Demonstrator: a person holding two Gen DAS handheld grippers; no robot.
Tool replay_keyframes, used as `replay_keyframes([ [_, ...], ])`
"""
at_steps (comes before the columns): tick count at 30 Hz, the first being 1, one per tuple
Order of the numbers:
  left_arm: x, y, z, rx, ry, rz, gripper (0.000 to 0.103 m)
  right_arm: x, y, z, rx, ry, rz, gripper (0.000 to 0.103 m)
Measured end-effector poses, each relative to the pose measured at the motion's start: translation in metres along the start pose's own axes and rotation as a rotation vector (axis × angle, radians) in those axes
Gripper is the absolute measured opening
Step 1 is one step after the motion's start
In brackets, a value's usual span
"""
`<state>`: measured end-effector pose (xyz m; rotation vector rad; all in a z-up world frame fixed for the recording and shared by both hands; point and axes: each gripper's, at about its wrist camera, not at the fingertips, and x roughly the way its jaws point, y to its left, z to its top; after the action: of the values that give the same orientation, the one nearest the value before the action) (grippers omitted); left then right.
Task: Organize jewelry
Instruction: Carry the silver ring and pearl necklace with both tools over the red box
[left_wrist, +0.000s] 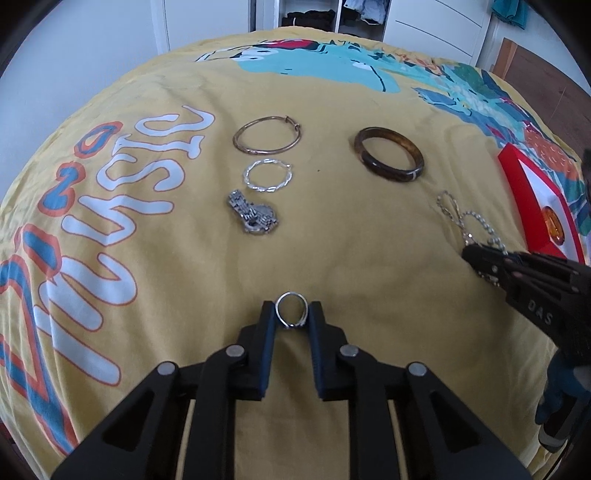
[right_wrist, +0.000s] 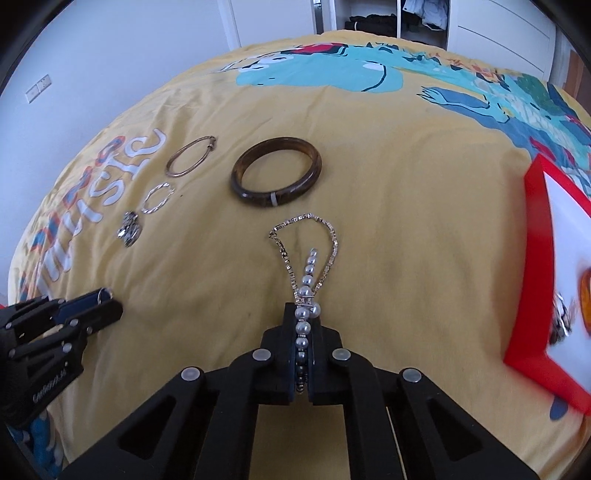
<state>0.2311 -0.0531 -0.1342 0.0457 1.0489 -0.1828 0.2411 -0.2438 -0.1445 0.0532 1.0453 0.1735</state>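
A: Jewelry check, left first. Ring (left_wrist: 291, 309) at six o'clock, on the bedspread (left_wrist: 332, 229)?

B: Left gripper (left_wrist: 291, 314) narrowed, pads pinching it. Lift straight, gently.

A: Right?

B: Right gripper (right_wrist: 303, 332) clamped on pearl strand (right_wrist: 306, 295); chain (right_wrist: 306, 236) trails toward twelve. Raise slowly; box (right_wrist: 535, 258) at three.

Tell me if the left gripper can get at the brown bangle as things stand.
Probably not yet: the left gripper is shut on a silver ring. The bedspread between it and the brown bangle lies bare.
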Motion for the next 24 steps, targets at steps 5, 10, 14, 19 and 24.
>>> replay_keyframes([
  [5,-0.01,0.0,-0.004,-0.006,-0.009,0.005,0.016,-0.021,-0.002,-0.012,0.024,-0.022,0.011,0.004],
  [10,-0.027,-0.001,-0.006,-0.013,-0.033,0.003,0.016,-0.043,0.002,-0.023,0.034,-0.046,0.019,0.004],
  [14,-0.041,-0.001,-0.008,-0.016,-0.051,-0.001,0.016,-0.062,0.006,-0.032,0.041,-0.067,0.019,0.004],
  [19,-0.061,0.003,-0.012,-0.023,-0.077,-0.004,0.016,-0.082,0.012,-0.041,0.048,-0.088,0.019,0.004],
  [24,-0.079,0.006,-0.019,-0.023,-0.1,-0.007,0.016,-0.103,0.019,-0.051,0.046,-0.11,0.02,0.004],
])
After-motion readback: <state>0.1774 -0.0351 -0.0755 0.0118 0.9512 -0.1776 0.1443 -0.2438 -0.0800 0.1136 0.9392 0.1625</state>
